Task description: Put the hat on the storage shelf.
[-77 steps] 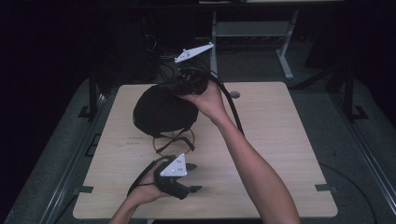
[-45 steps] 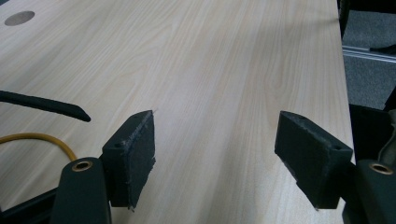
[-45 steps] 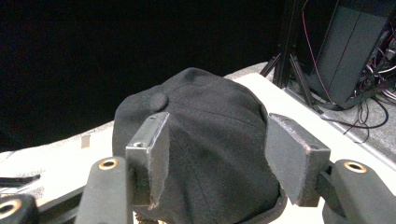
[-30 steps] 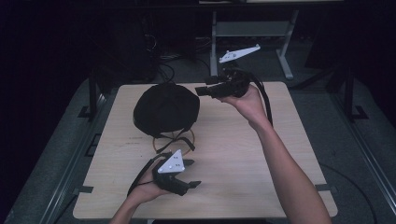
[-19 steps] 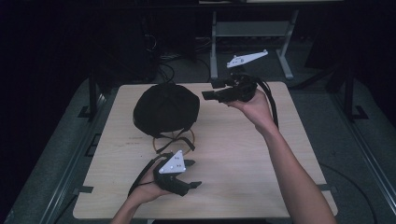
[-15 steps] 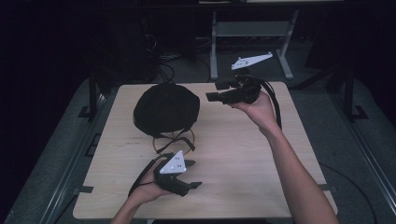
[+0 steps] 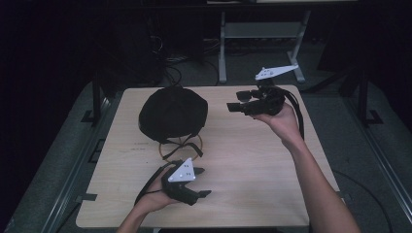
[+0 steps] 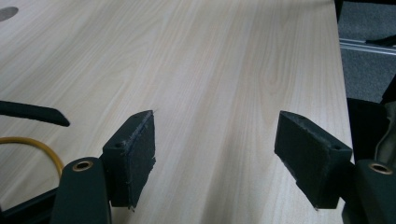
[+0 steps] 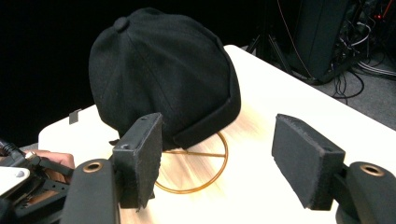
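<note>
A black hat (image 7: pixel 172 113) sits on a thin gold wire stand (image 7: pixel 180 144) at the far left part of the wooden surface (image 7: pixel 252 160). The hat has a small button on top, and the gold ring of the stand lies flat under it.

The right tool (image 7: pixel 232 107) is held up in the air over the far right part of the surface, pointing left at the hat. It is near the hat but not touching it. Its two black jaws are wide apart — nothing is between them. In the right gripper view the hat (image 9: pixel 163 74) and the ring (image 9: pixel 196 165) show past the jaws.

The left tool (image 7: pixel 203 182) rests low at the near edge of the surface, just near of the stand, held by the left hand (image 7: pixel 158 196). Its jaws are also wide apart and hold nothing — bare wood (image 8: pixel 210 70) shows between them.
</note>
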